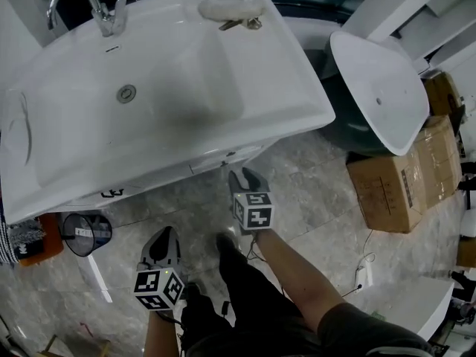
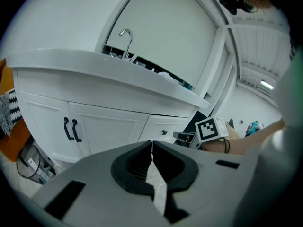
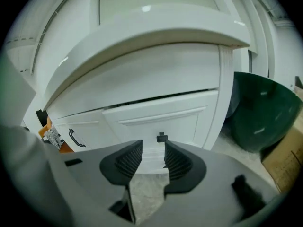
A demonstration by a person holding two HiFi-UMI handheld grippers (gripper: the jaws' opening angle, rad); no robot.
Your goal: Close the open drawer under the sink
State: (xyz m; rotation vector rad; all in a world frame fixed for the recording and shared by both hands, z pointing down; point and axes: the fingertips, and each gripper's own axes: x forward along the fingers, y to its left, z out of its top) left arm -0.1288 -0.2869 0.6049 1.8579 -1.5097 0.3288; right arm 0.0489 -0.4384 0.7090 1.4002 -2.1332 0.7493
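The white drawer front (image 3: pixel 156 122) with a small black knob (image 3: pixel 162 137) sits under the sink top (image 1: pixel 171 88). It stands slightly out from the cabinet, with a dark gap along its top edge. My right gripper (image 3: pixel 153 157) is open, nothing between its pads, and points at the knob from a short way off. In the head view the right gripper (image 1: pixel 247 178) hangs just in front of the drawer (image 1: pixel 227 158). My left gripper (image 2: pixel 152 157) is shut and empty, lower left and further back (image 1: pixel 165 240). It faces the cabinet doors with black handles (image 2: pixel 71 129).
A dark green tub (image 3: pixel 265 112) stands right of the cabinet under a leaning white basin (image 1: pixel 379 88). Cardboard boxes (image 1: pixel 401 177) are stacked further right. A small bin (image 1: pixel 85 233) and an orange box (image 1: pixel 37 245) sit left below the sink. The floor is marble tile.
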